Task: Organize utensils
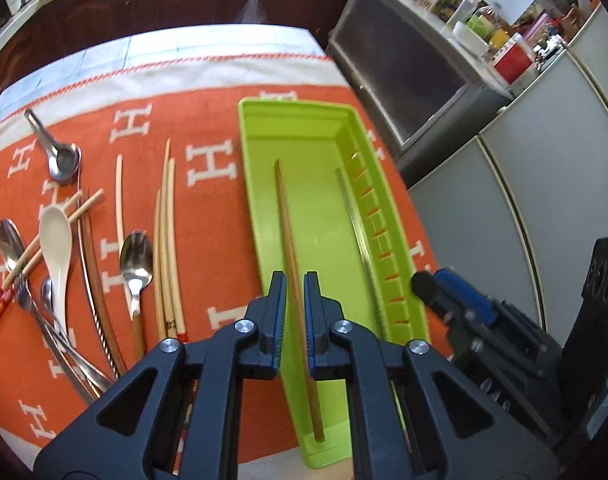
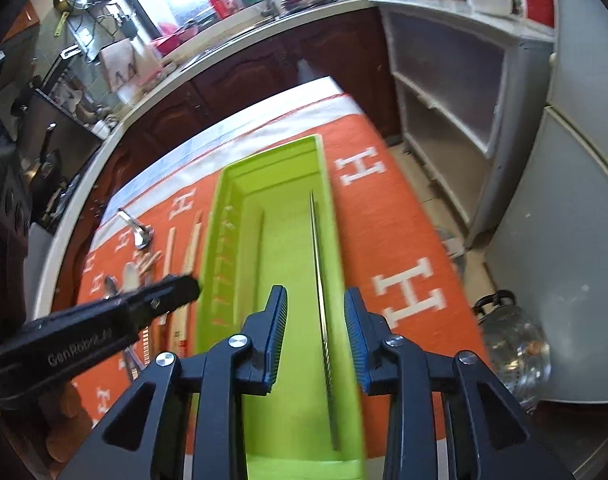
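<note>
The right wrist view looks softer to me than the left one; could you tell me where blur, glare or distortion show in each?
Right wrist view: the orange cloth and green tray rim smear with motion blur; the window is blown out. Left wrist view: sharper, though the metal chopstick in the tray streaks slightly. Both views: fisheye bends the counter edges and darkens the corners.

Wooden chopstick (image 1: 289,232) and metal chopstick (image 2: 322,280) inside green tray (image 1: 259,184).
</note>
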The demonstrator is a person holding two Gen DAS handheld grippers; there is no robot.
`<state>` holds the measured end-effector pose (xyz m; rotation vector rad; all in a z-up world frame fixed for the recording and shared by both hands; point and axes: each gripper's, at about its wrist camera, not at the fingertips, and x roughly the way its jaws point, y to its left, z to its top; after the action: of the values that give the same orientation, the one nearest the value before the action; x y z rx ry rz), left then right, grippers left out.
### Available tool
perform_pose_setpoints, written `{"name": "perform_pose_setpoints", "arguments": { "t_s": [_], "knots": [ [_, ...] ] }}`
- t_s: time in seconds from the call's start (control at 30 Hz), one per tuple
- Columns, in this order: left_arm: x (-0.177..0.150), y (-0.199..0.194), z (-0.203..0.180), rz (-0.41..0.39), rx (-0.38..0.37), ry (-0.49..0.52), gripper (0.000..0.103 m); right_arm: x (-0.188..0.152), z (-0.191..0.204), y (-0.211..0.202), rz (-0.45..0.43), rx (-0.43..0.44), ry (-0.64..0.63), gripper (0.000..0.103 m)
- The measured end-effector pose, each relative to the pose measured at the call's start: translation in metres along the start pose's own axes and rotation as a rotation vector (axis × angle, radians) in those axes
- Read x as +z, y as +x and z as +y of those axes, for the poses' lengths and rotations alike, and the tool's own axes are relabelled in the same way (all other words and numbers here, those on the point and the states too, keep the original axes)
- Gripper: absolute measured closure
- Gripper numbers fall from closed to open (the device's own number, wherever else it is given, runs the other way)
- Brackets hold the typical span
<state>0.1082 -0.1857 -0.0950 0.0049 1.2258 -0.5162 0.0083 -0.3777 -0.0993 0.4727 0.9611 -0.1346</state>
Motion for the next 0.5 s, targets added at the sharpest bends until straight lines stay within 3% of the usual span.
{"name": "perform_pose_setpoints", "arguments": {
  "t_s": [0.07,0.13,0.2,0.5],
  "knots": [
    [-0.006,-0.004,0.007,-0.004,0.017,-0.005,0.095,0.001,-0.008,0.004,0.010,-0.011,0.018,0.073],
    [-0.012,-0.010,0.014,-0.021,0.057,-0.004,0.083,0.000,-0.020,0.009,0.025,-0.017,0.036,0.073],
    [-0.017,-0.017,0.023,-0.053,0.100,-0.012,0.062,-0.005,-0.019,0.013,0.035,-0.023,0.040,0.073],
    [-0.037,-0.057,0.079,-0.122,0.145,-0.084,0.061,-0.020,-0.001,0.032,0.061,-0.002,0.004,0.089]
  ]
}}
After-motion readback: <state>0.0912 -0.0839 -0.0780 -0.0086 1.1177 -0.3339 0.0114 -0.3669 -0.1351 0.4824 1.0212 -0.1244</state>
